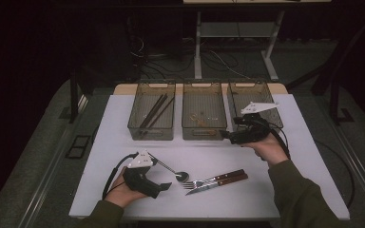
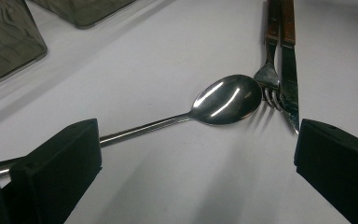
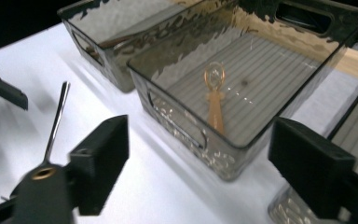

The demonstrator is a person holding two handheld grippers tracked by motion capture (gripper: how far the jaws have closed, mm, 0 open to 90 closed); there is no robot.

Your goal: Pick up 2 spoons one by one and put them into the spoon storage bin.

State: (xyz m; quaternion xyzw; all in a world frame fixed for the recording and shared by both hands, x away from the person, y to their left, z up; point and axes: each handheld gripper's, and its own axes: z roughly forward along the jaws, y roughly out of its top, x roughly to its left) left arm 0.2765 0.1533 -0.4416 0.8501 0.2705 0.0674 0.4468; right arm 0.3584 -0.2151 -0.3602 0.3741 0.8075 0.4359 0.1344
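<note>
A steel spoon (image 1: 182,176) lies on the white table (image 1: 294,190), its bowl touching the tines of a wood-handled fork (image 1: 208,181) that lies beside a matching knife (image 1: 218,185). My left gripper (image 1: 165,186) rests near the front edge, jaws open. In the left gripper view the spoon (image 2: 227,99) runs its handle past the left jaw, with the fork (image 2: 267,78) and knife (image 2: 289,88) beyond. My right gripper (image 1: 225,136) hovers open with nothing held, in front of the middle bin (image 3: 177,122), which holds a small amber spoon (image 3: 214,100).
Three smoky clear bins stand in a row at the back. The left bin (image 1: 151,132) holds dark chopsticks (image 1: 155,110). The right bin (image 1: 266,92) sits behind my right hand. Dark floor, cables and a desk frame lie beyond the table.
</note>
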